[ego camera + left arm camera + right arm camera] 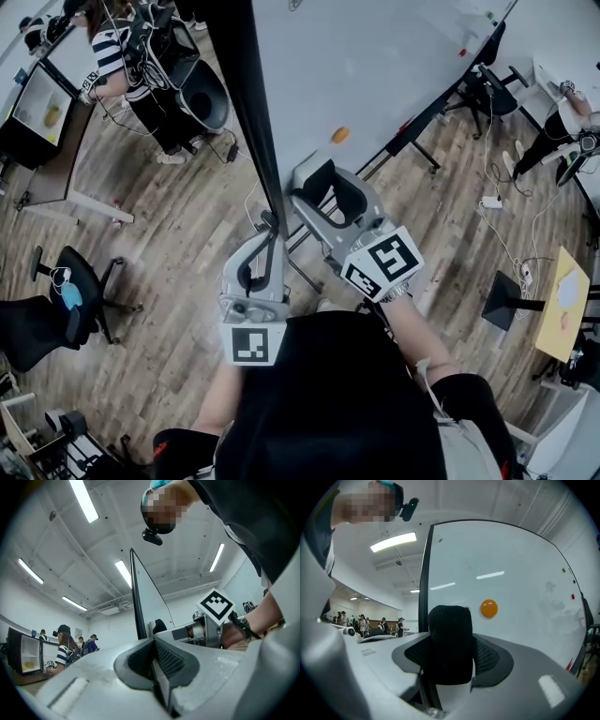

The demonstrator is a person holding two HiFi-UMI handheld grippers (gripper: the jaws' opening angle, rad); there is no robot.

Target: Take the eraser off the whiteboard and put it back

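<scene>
Right tongs (pixel 451 654): closed on the eraser (pixel 450 641). In the right gripper view the black, felt-faced eraser stands upright between the two meshed pads and fills the gap from one pad to the other. Its top rises above the tong tips.

Eraser position: directly in front of the whiteboard (pixel 511 559), low on the board and close to its dark left frame edge. Whether its far face touches the board surface cannot be told from any view. An orange round magnet (pixel 489 608) sits on the board just to the right of the eraser's top and clear of it.

Left tongs (pixel 155 662): closed, pads pressed together with nothing between them. They point at the narrow edge of the whiteboard and are well apart from the eraser. In the head view they are just beside the right tongs, on the left.

Surroundings: wood floor (pixel 169 281), a black office chair (pixel 70 291) at the left.
</scene>
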